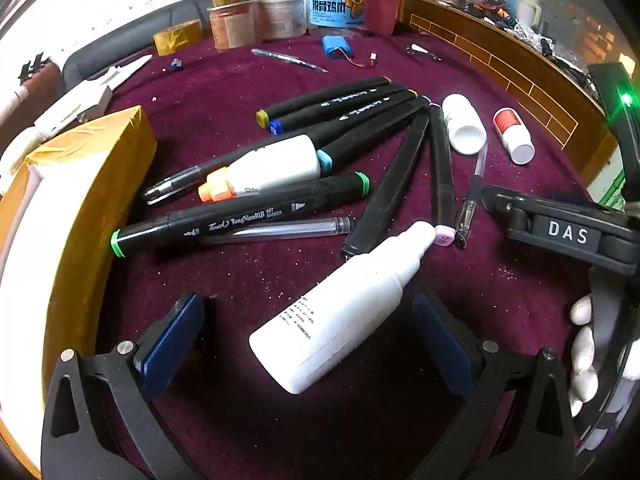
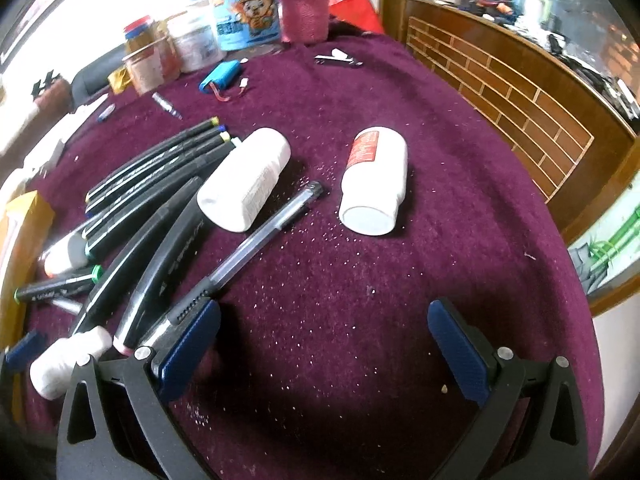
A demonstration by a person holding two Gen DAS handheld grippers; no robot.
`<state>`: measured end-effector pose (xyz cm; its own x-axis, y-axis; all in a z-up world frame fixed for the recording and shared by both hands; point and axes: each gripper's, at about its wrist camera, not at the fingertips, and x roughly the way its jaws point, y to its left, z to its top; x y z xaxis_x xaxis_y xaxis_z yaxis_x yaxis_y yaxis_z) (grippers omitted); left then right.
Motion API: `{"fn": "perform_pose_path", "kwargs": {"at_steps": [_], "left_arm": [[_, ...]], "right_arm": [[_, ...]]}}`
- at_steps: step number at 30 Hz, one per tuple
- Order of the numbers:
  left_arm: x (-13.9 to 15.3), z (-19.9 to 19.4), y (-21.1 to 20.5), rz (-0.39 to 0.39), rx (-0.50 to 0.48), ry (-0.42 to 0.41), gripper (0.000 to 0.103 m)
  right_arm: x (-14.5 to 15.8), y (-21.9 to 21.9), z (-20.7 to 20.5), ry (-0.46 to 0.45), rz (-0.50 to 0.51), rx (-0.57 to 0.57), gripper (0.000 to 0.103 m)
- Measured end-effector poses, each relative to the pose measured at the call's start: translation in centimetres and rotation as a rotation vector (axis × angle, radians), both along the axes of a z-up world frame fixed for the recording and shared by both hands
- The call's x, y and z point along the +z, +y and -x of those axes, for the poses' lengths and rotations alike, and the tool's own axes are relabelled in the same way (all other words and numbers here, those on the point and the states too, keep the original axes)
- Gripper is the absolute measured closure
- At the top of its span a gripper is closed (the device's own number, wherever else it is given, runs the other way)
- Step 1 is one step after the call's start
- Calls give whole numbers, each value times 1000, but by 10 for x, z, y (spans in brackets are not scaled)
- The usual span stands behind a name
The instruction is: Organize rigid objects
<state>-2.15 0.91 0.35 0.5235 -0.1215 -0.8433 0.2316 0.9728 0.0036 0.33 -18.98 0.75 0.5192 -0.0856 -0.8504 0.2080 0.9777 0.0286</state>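
Cloth (image 2: 360,340) bare between right gripper (image 2: 324,340) fingers (spread wide), pen (image 2: 256,240) touching left pad

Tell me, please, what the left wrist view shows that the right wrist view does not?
Only the left wrist view shows the long white squeeze bottle whole between the open left gripper, and the right gripper's black body.

Only the right wrist view shows the open right gripper over bare purple cloth.

Both show the black art markers, the clear plastic pen and the red-labelled white bottle.
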Motion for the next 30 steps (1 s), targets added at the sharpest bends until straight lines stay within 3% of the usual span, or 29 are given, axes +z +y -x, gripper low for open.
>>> {"fn": "perform_pose_path", "kwargs": {"at_steps": [5, 8, 10, 13, 14, 15, 18, 22, 25, 27, 30], "left_arm": [[-1, 2, -5, -19, 39, -5, 0], [-1, 3, -2, -4, 41, 0, 0], [-2, 3, -2, -5, 45, 0, 0], [-1, 5, -1, -3, 54, 0, 0], [-1, 5, -2, -3, 58, 0, 0], [-1, 4, -3, -4, 61, 0, 0], [0, 4, -1, 4, 51, 3, 1], [14, 15, 16, 88, 34, -36, 3], [34, 28, 21, 77, -6, -137, 3], [40, 33, 23, 109, -42, -177, 3], [36, 28, 14, 119, -93, -165, 3]], "right_arm": [[2, -1, -4, 29, -2, 15, 1], [15, -6, 4, -16, -20, -15, 22], [41, -6, 21, -122, 2, -36, 23], [89, 3, 61, -396, 108, -76, 20], [101, 6, 73, -496, 121, -68, 15], [104, 7, 76, -535, 110, -51, 5], [102, 2, 59, -487, 69, -25, 5], [85, -16, 40, -477, 52, -94, 6], [67, -38, 35, -432, -50, -130, 19], [53, -46, 35, -409, -73, -145, 22], [39, -52, 34, -368, -135, -138, 29]]}}
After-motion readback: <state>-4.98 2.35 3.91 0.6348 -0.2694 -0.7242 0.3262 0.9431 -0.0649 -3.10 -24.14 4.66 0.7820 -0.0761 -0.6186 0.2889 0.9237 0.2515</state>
